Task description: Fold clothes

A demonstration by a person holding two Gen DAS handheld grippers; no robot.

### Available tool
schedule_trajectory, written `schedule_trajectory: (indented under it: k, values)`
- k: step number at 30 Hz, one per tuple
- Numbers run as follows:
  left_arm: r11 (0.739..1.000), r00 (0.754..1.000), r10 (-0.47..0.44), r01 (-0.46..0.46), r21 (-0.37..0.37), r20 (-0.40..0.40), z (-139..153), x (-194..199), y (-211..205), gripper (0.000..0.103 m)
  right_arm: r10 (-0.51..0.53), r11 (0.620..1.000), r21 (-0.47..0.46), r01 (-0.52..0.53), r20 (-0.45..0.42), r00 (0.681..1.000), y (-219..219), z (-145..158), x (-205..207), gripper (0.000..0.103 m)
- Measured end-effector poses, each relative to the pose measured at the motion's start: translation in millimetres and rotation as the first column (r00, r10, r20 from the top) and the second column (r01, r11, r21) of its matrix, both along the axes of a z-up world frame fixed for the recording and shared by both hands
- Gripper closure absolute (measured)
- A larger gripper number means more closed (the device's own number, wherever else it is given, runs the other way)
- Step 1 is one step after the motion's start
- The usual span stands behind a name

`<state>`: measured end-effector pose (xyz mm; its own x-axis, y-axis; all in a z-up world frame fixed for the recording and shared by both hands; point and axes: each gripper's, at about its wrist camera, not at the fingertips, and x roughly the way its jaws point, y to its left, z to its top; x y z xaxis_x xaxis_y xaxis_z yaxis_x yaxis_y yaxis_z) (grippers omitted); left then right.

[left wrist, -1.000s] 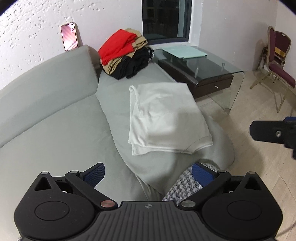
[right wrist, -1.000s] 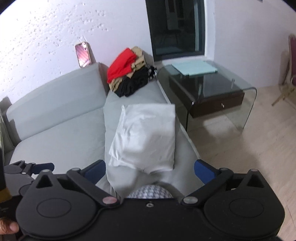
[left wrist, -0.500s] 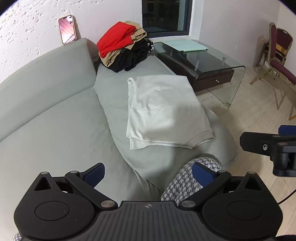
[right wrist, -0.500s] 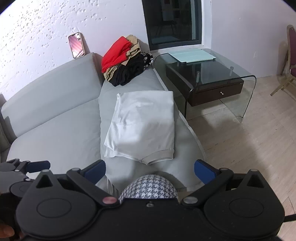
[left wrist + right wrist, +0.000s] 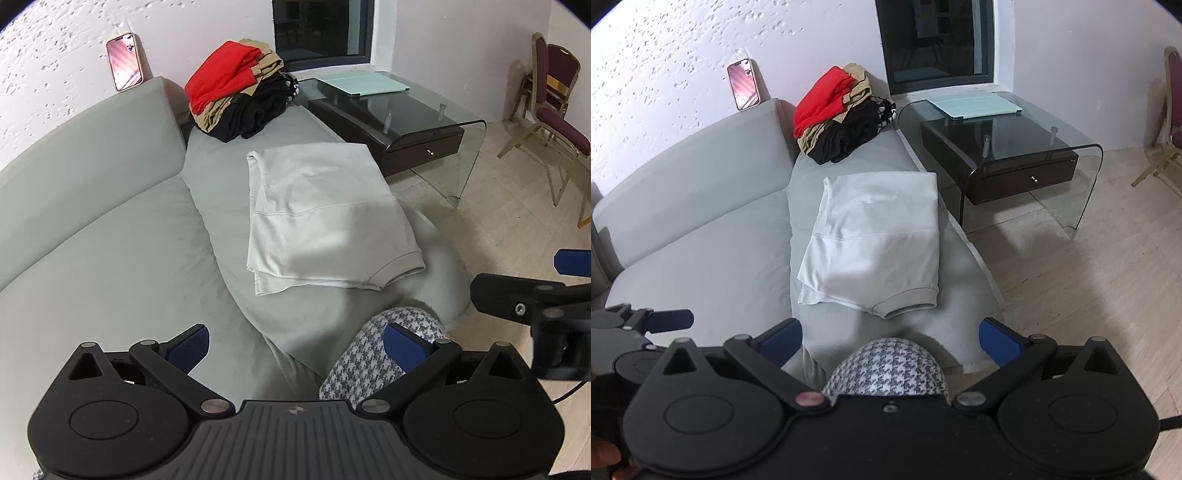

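I have pulled both spread, empty grippers, left (image 5: 295,345) and right (image 5: 890,338), back from the folded white shirt (image 5: 325,218) on the grey sofa's (image 5: 110,236) chaise, piled clothes (image 5: 236,99) beyond.

Left gripper (image 5: 295,341) hovering with jaws spread wide, gripping nothing. Folded white garment (image 5: 325,218) lying flat on grey sofa (image 5: 110,240), ahead of the fingers. Houndstooth fabric (image 5: 369,365) sitting under right finger. Right gripper (image 5: 535,295) showing at far right.
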<state>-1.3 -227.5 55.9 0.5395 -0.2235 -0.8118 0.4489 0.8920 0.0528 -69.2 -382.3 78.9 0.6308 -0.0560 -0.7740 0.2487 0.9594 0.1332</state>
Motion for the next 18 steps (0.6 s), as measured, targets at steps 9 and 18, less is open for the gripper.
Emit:
schedule_trajectory:
  k: [9, 18]
  values:
    - [1.000, 1.000, -0.014, 0.013, -0.009, -0.015, -2.3, -1.7, -3.1, 0.001, 0.007, 1.000, -0.008, -0.007, -0.005, 1.000, 5.8, -1.5, -1.0, 0.000]
    - [1.000, 1.000, -0.013, 0.013, -0.006, -0.029, -4.0, 0.1, -3.4, 0.000, 0.010, 1.000, -0.008, -0.010, -0.011, 1.000, 4.1, -4.4, 2.7, 0.000]
